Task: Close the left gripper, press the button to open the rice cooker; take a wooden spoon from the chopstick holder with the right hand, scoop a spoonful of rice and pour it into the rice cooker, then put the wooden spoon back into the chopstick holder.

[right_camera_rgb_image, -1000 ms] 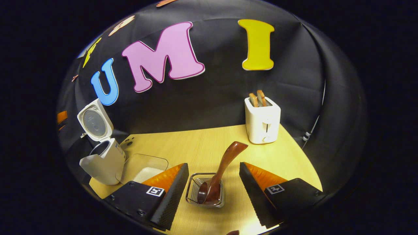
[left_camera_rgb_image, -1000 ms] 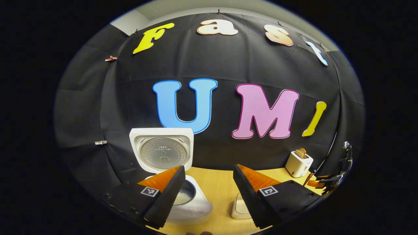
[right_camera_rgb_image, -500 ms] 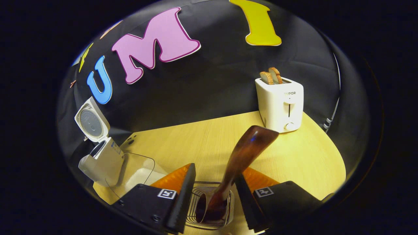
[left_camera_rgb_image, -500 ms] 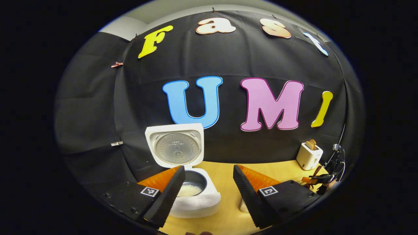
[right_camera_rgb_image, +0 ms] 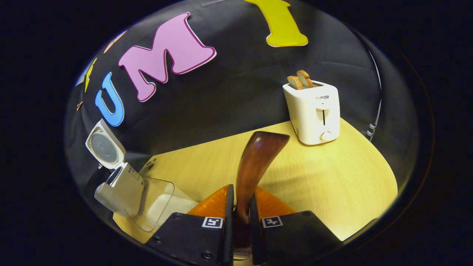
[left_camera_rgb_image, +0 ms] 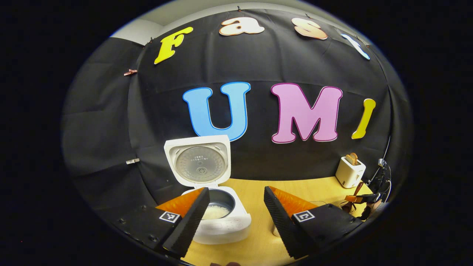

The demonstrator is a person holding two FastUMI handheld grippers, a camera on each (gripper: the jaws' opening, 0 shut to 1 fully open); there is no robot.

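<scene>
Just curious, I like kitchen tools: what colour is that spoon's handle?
Dark reddish-brown polished wood; the wooden spoon shows best in the right gripper view.

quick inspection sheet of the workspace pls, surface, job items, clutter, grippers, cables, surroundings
surface: light wooden table, no spills seen
job's things: rice cooker lid up, white rice in its pot; wooden spoon upright; clear rice container beside the cooker; chopstick holder hidden behind the fingers
clutter: white toaster with two bread slices, at the table's back
grippers: right gripper shut on the spoon's handle; left gripper open, holding nothing, in front of the cooker
cables: a cable runs down the wall behind the toaster
surroundings: black cloth wall
</scene>
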